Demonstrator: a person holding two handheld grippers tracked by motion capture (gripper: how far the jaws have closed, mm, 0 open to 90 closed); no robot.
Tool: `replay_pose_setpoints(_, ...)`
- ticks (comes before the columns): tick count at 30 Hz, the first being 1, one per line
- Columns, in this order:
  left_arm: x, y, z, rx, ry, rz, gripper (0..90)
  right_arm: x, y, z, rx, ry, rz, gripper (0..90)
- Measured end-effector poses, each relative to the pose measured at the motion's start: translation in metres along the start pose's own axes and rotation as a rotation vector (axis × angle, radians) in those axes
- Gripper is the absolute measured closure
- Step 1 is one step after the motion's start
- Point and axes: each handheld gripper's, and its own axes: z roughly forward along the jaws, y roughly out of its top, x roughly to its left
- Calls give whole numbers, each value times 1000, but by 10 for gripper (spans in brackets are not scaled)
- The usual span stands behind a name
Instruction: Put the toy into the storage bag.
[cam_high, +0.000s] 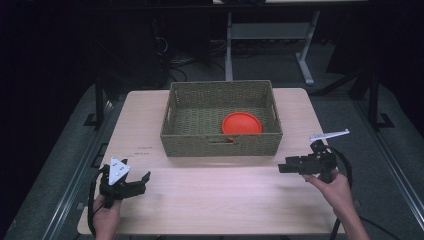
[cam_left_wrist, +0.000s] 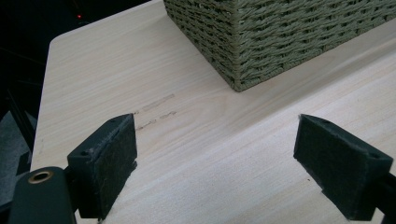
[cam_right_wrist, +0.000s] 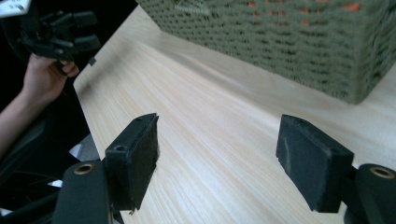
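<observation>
A: Where is the orange plate (cam_high: 242, 123) sitting?
B: Inside the basket (cam_high: 221, 143), beyond both tools; left tool (cam_high: 131, 185) and right tool (cam_high: 283, 167) are gaping empty over the tabletop (cam_high: 220, 195)
A: Handling?
B: Probably light, stiff, slick; pinch its rim

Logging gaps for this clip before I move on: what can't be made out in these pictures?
- Orange disc, high view: its near edge is hidden behind the basket front wall; plate or lid, too small to tell.
- Faint marks on the table, left gripper view: too small to read.
- Basket, both gripper views: top cut off by the frame edge.
</observation>
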Motion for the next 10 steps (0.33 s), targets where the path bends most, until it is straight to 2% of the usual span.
replay_pose_setpoints(8,0,0,1,5,-8,-1,128,-4,-22,2,6,-18,-1,276)
replay_pose_setpoints(10,0,1,1,2,-11,-6,128,-3,-30,1,-1,-38,-13,275)
